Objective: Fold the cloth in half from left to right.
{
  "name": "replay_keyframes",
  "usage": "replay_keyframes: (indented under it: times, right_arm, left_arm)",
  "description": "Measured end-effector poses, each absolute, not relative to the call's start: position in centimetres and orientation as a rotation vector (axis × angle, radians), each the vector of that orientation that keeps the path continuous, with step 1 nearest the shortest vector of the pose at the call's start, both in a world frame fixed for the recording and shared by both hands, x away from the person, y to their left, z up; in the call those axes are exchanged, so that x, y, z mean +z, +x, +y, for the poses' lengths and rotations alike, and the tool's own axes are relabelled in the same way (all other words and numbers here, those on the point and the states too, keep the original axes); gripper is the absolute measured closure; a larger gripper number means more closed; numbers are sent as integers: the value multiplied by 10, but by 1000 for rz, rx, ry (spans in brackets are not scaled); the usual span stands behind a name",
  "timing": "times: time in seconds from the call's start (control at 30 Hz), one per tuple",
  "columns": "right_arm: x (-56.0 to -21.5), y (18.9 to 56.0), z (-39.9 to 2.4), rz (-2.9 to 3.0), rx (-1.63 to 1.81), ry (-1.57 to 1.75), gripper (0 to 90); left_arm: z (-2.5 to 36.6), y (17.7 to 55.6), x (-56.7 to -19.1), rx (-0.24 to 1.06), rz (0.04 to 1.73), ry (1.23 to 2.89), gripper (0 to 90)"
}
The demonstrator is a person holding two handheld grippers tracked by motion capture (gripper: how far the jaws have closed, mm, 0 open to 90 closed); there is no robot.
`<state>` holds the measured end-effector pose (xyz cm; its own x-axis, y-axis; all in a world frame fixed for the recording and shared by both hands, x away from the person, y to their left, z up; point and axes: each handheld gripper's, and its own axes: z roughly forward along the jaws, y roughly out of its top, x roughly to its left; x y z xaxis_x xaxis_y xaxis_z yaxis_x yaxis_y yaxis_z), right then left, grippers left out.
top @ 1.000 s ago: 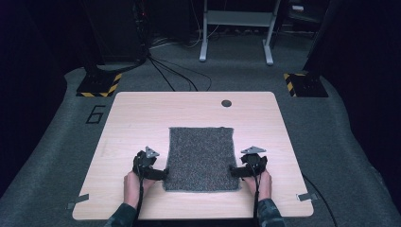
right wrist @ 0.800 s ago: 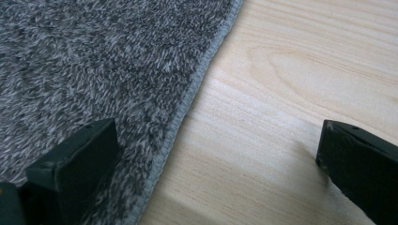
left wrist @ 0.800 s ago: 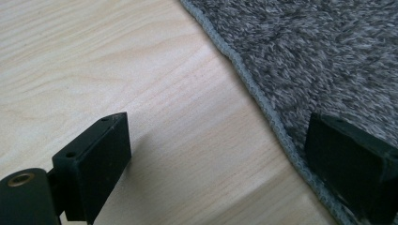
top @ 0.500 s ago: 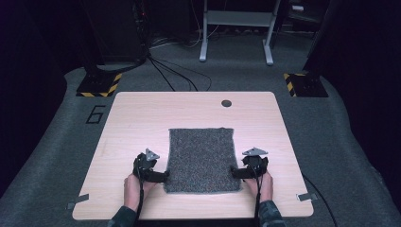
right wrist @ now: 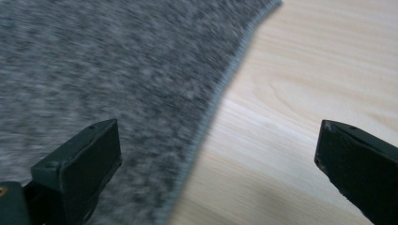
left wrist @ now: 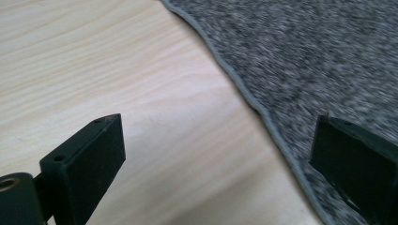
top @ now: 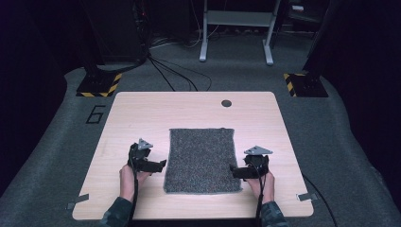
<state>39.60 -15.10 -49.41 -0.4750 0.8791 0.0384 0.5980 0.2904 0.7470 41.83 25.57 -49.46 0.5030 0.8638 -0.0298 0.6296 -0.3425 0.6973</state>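
A grey speckled mat (top: 202,160) lies flat on the near middle of the pale wooden worktop (top: 142,113), directly between the 2 grippers. Its stitched border runs up between each pair of jaws. In the left gripper view the mat's edge (left wrist: 263,112) crosses diagonally, so that one jaw hangs over the fabric and the other over bare wood. The right gripper view shows the mirror case: one jaw above the grey pile (right wrist: 117,70), the other above the wood beyond the hem.

The left gripper (top: 161,164) sits just beside the mat's left edge, its jaws spread wide and holding nothing. The right gripper (top: 233,170) sits at the mat's right edge, its jaws likewise spread apart, with nothing pinched. Whether any jaw tip touches the fabric I cannot tell. Each gripper is gripped by a hand, left (top: 126,176) and right (top: 265,185), with camouflage-patterned sleeves coming in from the near edge.

Beyond the jaws, past the mat's far edge, a small dark round hole (top: 226,103) marks the worktop.
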Motion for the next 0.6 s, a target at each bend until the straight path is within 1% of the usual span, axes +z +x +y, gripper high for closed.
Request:
replay_keyframes:
  times: [0.03,0.07,0.17,0.2,0.23,0.37,0.47,0.5,0.53,0.6]
  right_arm:
    - [-494,396,-151,2184,1012,1328,13]
    - [-487,392,-140,2206,1042,1291,12]
    - [-483,389,-128,2227,1045,1261,9]
    - [-482,385,-113,2260,1063,1230,11]
    - [-482,385,-113,2260,1063,1230,11]
    - [-486,378,-75,2345,1077,1150,5]
    - [-487,375,-59,2372,1074,1118,0]
    - [-488,373,-44,2414,1067,1065,0]
    - [-488,373,-44,2414,1067,1065,0]
    - [-488,370,-25,2456,1082,1021,0]
  left_arm:
    - [257,421,-494,448,1228,2089,33]
    - [261,429,-494,430,1232,2071,23]
    - [262,436,-494,415,1252,2053,14]
    - [263,441,-493,397,1254,2050,11]
    - [263,441,-493,397,1254,2050,8]
    - [260,451,-492,391,1254,2048,6]
    - [256,460,-493,380,1258,2036,7]
    - [255,467,-492,376,1234,2068,13]
    - [255,467,-492,376,1234,2068,18]
    - [249,476,-492,343,1247,2043,18]
